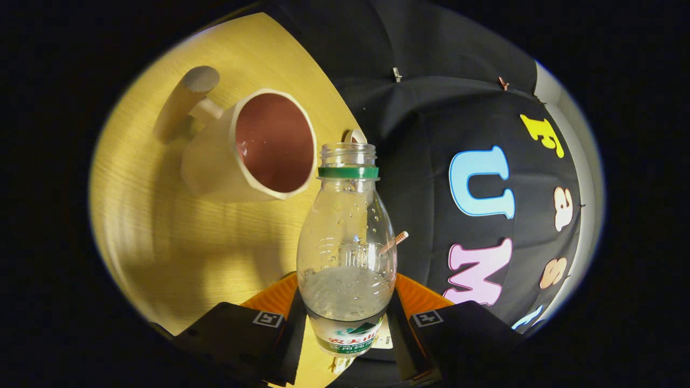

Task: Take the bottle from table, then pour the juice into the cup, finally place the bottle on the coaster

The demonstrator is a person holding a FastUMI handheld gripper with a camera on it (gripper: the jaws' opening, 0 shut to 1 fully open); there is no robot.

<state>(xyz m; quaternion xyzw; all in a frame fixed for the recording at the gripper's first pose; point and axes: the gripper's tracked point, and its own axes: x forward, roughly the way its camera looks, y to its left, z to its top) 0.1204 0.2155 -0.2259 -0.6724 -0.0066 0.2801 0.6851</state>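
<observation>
Your gripper [347,328] has both fingers pressed on the bottle [346,242], which sits between them, uncapped (a little clear liquid inside). The cup [253,148] lies ahead and left of the fingers, on the table [161,242].

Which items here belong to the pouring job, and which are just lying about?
Job:
- bottle, uncapped, clamped between the gripper fingers
- cup, beyond the fingers on the table

Lying about:
- small striped stick behind the bottle
- clips on the booth wall
</observation>
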